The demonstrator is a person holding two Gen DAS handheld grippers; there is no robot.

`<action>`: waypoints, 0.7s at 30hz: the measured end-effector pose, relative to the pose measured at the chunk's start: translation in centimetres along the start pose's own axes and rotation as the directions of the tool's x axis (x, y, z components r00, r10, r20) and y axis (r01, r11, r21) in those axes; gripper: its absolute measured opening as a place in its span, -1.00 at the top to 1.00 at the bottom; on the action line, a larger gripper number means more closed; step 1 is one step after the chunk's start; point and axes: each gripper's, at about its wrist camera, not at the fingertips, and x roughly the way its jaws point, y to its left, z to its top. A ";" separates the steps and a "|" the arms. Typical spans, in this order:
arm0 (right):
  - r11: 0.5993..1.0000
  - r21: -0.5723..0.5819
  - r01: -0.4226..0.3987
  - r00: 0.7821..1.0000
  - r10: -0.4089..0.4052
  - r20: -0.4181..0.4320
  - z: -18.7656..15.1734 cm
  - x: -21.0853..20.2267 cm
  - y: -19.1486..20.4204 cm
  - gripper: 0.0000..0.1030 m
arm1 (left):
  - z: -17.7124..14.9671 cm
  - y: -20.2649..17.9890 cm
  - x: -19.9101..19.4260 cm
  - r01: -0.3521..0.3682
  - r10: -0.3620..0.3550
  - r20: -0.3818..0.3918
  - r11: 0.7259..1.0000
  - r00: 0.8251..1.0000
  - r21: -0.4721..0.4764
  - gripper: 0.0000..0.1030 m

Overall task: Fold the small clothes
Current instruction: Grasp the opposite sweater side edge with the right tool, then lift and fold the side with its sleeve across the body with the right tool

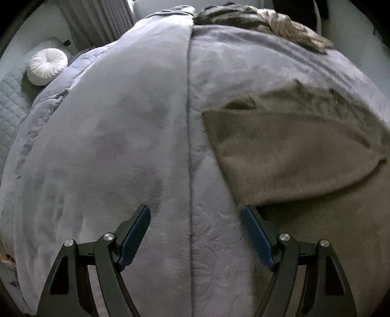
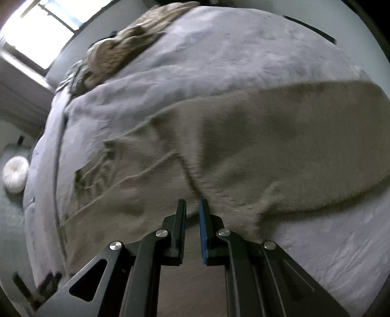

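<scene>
A fuzzy olive-grey garment [image 1: 297, 156] lies on a grey plush blanket [image 1: 117, 136], partly folded over itself, to the right in the left wrist view. My left gripper [image 1: 196, 212] is open and empty, its right finger [image 1: 256, 231] at the garment's near left edge. In the right wrist view the garment [image 2: 256, 146] fills the middle, with wrinkles fanning out from a pinched fold. My right gripper [image 2: 192, 204] is shut on that fold at the garment's near edge and lifts it slightly above the blanket [image 2: 243, 48].
A brown striped piece of cloth [image 1: 263, 19] lies crumpled at the far end of the bed; it also shows in the right wrist view [image 2: 126, 46]. A round white cushion [image 1: 47, 65] sits on the floor at the left. A bright window [image 2: 36, 31] is at the far left.
</scene>
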 end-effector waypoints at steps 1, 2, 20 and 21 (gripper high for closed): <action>0.999 -0.025 -0.020 1.000 0.019 -0.011 0.0 0.0 0.7 0.64 | 0.5 0.3 -0.3 0.004 -0.004 0.013 1.000 1.000 -0.018 -0.55; 0.999 -0.040 -0.031 0.999 0.030 -0.018 -0.1 0.2 1.2 0.46 | 1.1 0.4 -0.3 0.009 -0.008 0.022 0.999 1.000 -0.031 -0.54; 0.999 -0.043 -0.006 0.993 0.001 -0.118 -1.8 2.8 0.2 0.20 | 0.9 -2.6 4.8 -0.023 0.024 -0.052 1.000 0.998 0.006 -0.55; 1.000 -0.022 -0.021 0.993 0.018 -0.118 -1.9 2.5 -0.2 0.11 | 1.0 -2.6 4.7 -0.027 0.028 -0.054 1.000 0.998 0.005 -0.55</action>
